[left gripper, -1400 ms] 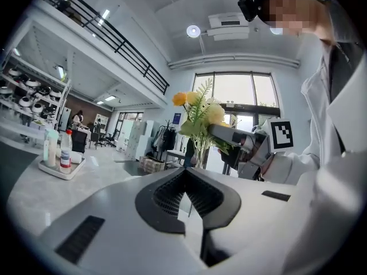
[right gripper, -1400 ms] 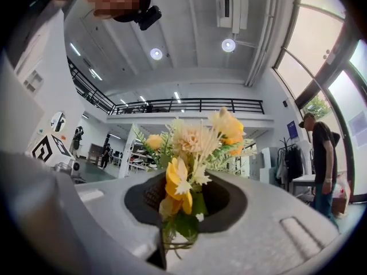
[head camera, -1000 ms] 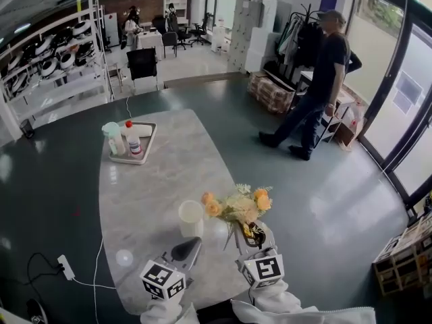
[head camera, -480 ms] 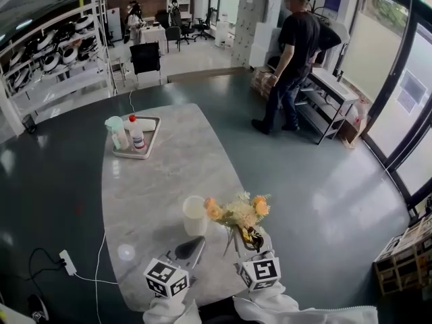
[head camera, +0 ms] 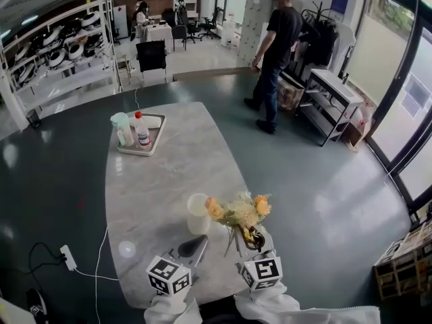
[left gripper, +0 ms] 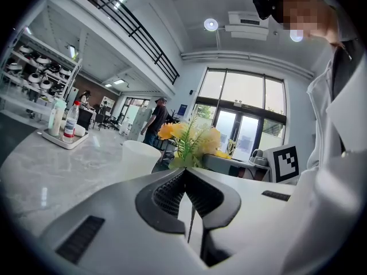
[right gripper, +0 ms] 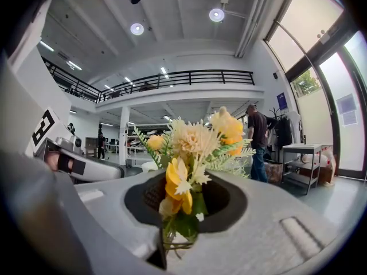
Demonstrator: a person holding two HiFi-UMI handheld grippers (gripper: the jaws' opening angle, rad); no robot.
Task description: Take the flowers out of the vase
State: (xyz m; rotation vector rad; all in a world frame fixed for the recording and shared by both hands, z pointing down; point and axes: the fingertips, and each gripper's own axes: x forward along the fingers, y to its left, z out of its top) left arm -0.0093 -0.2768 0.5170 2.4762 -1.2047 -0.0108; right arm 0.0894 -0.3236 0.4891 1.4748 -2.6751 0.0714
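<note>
A bunch of yellow, orange and cream flowers with green fern sprigs is out of the white vase and hangs just right of it, over the near end of the marble table. My right gripper is shut on the stems; in the right gripper view the flowers rise from between its jaws. My left gripper rests low in front of the vase, shut and holding nothing. Its jaws meet tip to tip in the left gripper view, where the vase and flowers stand beyond.
A tray with a spray bottle and a red-capped bottle sits at the table's far end. A white cable and power strip lie on the floor to the left. A person walks near shelves beyond the table.
The right gripper and the flowers have sunk slightly beside the vase. The left gripper has stayed put. The person in the background has walked left, farther from the window.
</note>
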